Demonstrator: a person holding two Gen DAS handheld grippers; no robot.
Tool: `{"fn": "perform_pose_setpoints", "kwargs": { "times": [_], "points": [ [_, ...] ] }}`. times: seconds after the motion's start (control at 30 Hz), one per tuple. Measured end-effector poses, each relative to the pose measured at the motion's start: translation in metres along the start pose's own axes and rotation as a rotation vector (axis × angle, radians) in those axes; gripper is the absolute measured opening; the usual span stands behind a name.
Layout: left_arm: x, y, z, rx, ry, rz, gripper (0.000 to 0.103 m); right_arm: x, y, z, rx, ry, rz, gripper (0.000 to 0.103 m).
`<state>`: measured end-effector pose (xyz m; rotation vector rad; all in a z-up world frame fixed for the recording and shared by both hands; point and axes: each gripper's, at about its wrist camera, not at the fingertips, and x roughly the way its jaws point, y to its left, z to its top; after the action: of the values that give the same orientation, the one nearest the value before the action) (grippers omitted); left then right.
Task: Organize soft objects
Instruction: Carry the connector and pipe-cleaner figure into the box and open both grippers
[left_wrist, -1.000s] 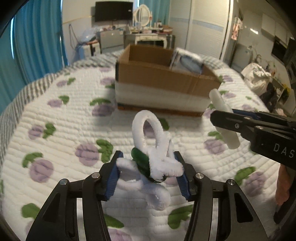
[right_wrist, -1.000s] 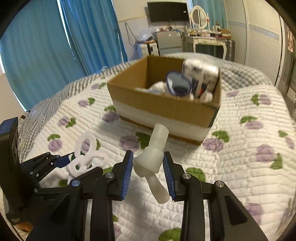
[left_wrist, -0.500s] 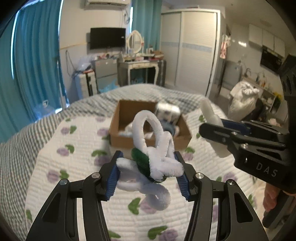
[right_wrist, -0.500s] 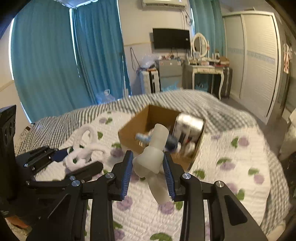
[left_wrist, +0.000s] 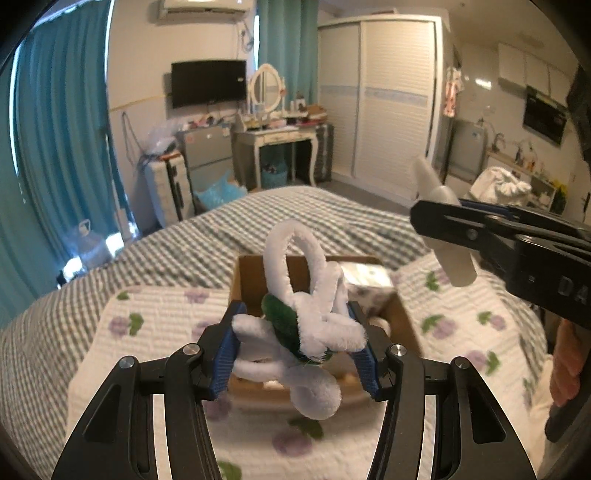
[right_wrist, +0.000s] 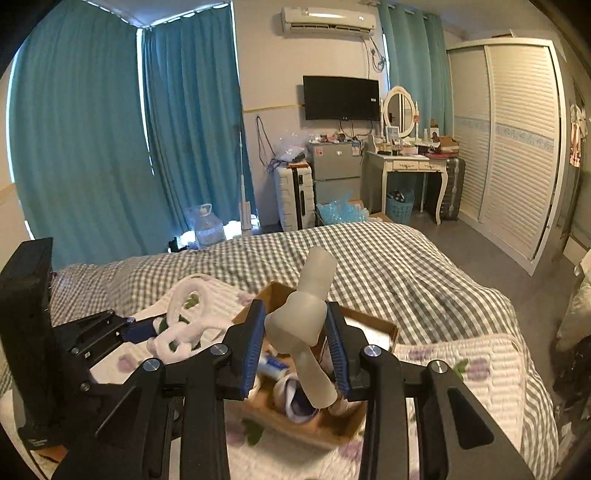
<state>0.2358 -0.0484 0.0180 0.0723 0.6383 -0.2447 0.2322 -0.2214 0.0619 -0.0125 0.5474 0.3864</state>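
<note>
Above the bed (left_wrist: 92, 273), both tools are hanging over an open cardboard box (right_wrist: 373, 325) that is sitting on a white quilt (left_wrist: 162, 306) printed with purple flowers. The left tool (left_wrist: 297, 349) is clenching a fuzzy white loop toy (left_wrist: 314, 302) with a green patch between its blue pads, and the toy's tall loop is standing upright, overlapping the box's far wall in the left wrist view. From the right wrist view the same toy (right_wrist: 184, 325) is showing at 9 o'clock of the box, held clear of the quilt. The right tool (right_wrist: 295, 345) is grasping a pale, translucent bone-shaped piece (right_wrist: 303, 321) around its thick middle, with one end tilting up toward 12 o'clock and the other pointing down into the box. In the left wrist view that piece (left_wrist: 448, 254) is sitting at 2 o'clock, pinched in the right tool's black fingers (left_wrist: 476, 229). Inside the box several items are lying jumbled, too blurred to name. Beyond the checked bedding, teal curtains (right_wrist: 92, 140), a wall television (right_wrist: 341, 98) and a white dressing table (right_wrist: 410, 166) are lining the room.
</note>
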Motion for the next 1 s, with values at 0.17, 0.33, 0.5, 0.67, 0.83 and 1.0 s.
{"fn": "perform_pose_setpoints", "kwargs": {
  "times": [0.17, 0.33, 0.5, 0.67, 0.83, 1.0],
  "points": [
    [0.059, 0.008, 0.003, 0.019, 0.049, 0.02, 0.053, 0.06, -0.022, 0.004, 0.029, 0.056, 0.016, 0.033],
    [0.098, 0.014, -0.008, 0.038, 0.095, -0.008, 0.061, 0.107, -0.039, -0.001, 0.055, 0.102, 0.032, 0.033],
    [0.11, 0.012, -0.012, 0.061, 0.087, 0.059, 0.072, 0.14, -0.043, 0.0, 0.064, 0.136, 0.05, 0.033],
    [0.106, 0.015, -0.01, 0.05, 0.077, 0.041, 0.072, 0.162, -0.043, 0.0, 0.09, 0.156, 0.046, 0.045],
    [0.087, 0.021, -0.009, 0.029, 0.056, 0.054, 0.072, 0.146, -0.046, 0.003, 0.13, 0.118, 0.016, 0.066],
    [0.038, 0.022, 0.003, -0.001, 0.01, 0.069, 0.072, 0.089, -0.045, 0.019, 0.138, 0.058, -0.024, 0.066]
  ]
}}
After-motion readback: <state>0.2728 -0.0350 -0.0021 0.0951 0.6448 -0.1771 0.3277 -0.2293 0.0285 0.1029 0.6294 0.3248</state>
